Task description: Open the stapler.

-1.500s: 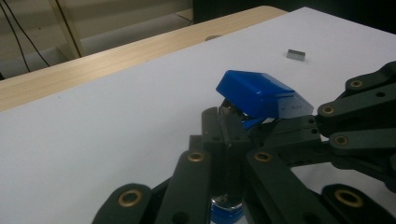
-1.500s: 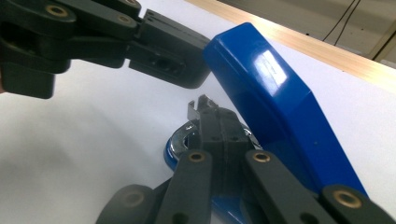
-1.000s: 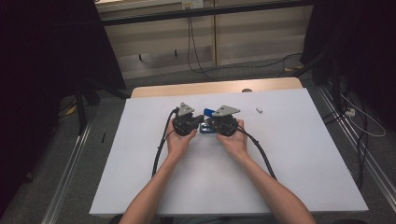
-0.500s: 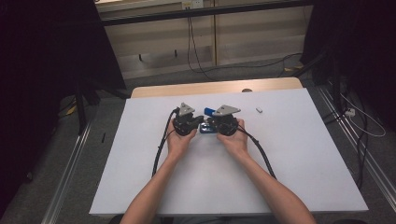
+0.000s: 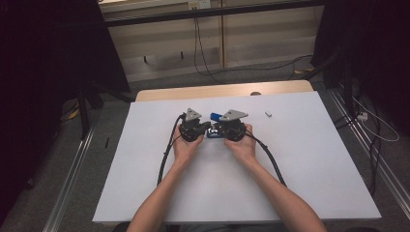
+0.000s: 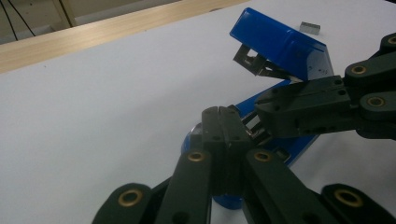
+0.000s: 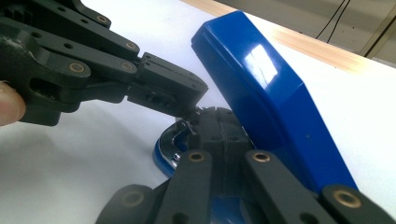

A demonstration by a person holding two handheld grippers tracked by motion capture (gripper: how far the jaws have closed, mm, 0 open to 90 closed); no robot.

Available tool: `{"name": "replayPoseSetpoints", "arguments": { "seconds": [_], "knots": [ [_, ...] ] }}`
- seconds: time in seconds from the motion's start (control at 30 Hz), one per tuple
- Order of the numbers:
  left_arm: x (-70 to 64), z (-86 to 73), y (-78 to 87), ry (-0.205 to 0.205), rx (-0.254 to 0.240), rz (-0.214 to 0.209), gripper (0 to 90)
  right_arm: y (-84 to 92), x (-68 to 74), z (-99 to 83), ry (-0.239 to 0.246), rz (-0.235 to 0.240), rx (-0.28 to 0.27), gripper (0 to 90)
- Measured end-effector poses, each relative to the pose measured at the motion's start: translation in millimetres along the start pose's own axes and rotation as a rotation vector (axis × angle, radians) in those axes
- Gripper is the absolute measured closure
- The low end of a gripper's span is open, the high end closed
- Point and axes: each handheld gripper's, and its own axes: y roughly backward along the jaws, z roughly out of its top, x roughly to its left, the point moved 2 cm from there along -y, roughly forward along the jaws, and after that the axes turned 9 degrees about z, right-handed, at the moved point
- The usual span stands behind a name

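White table: opened blue stapler between left gripper and right gripper, jaws closed, empty; staple strip well apart.

Open blue plastic stapler, centre of the high view, largely hidden between both grippers; small pale block at upper right, too small to identify.

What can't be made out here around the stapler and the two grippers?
- High view: the blue stapler is mostly covered by the left gripper and right gripper; too small to tell what their shut tips touch.
- Left gripper view: stapler base is hidden behind the black jaws; bottom edge crops it.
- Right gripper view: the raised lid blocks the staple channel.
- Small grey piece: too small to say if it is staples.
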Motion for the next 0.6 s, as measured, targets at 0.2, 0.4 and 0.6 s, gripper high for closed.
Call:
{"name": "replayPoseSetpoints", "arguments": {
  "seconds": [0.2,0.4,0.6],
  "knots": [
    [0.3,-0.8,-0.1,0.003,-0.008,-0.003,90.0,-0.5,2.1,1.4,-0.004,-0.006,-0.027,90.0],
    [-0.5,-0.8,0.1,-0.021,-0.008,0.004,90.0,-0.9,3.3,2.4,-0.005,-0.02,-0.037,90.0],
    [-0.3,-1.0,0.1,-0.025,-0.01,0.003,90.0,1.7,1.8,3.8,-0.017,-0.019,-0.049,90.0]
  ]
}}
